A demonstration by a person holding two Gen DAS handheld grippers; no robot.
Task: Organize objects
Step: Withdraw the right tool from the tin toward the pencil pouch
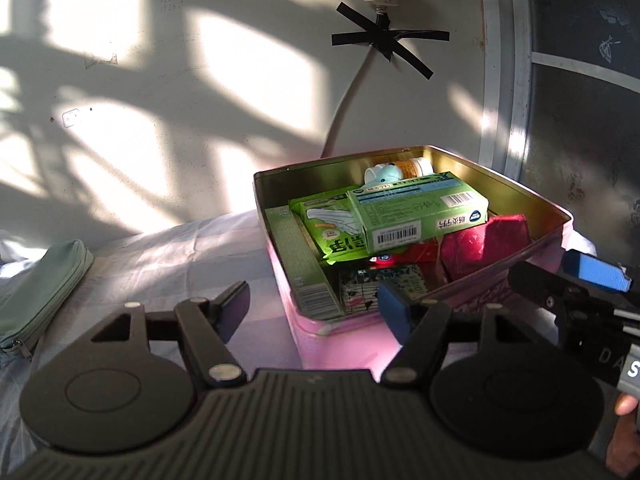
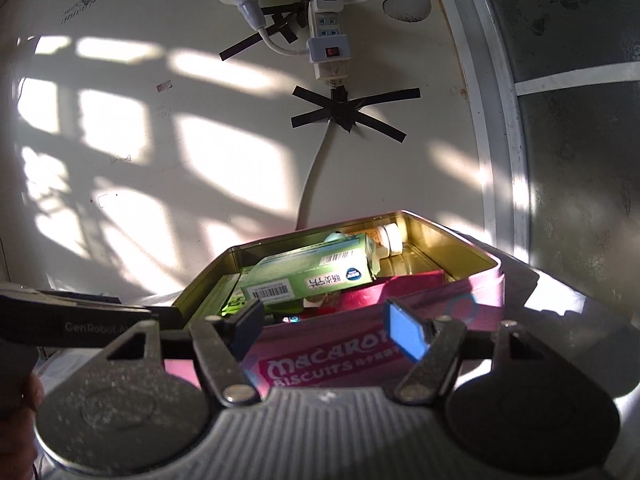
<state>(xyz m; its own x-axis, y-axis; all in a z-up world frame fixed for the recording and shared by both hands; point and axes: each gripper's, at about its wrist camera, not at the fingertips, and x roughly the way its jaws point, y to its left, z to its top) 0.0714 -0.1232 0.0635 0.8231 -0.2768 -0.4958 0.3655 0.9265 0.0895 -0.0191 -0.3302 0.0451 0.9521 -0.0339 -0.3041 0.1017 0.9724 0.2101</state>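
A pink biscuit tin stands open on the bed; it also shows in the right wrist view. Inside lie a green box on top, a green packet, a red pouch, a long green box and a small bottle. The green box, the red pouch and the bottle show in the right wrist view too. My left gripper is open and empty at the tin's near left corner. My right gripper is open and empty just before the tin's front wall, and reaches into the left wrist view.
A pale green zip pouch lies on the bed sheet to the left. A power strip and taped cable hang on the wall behind the tin. A dark patterned window pane is at right.
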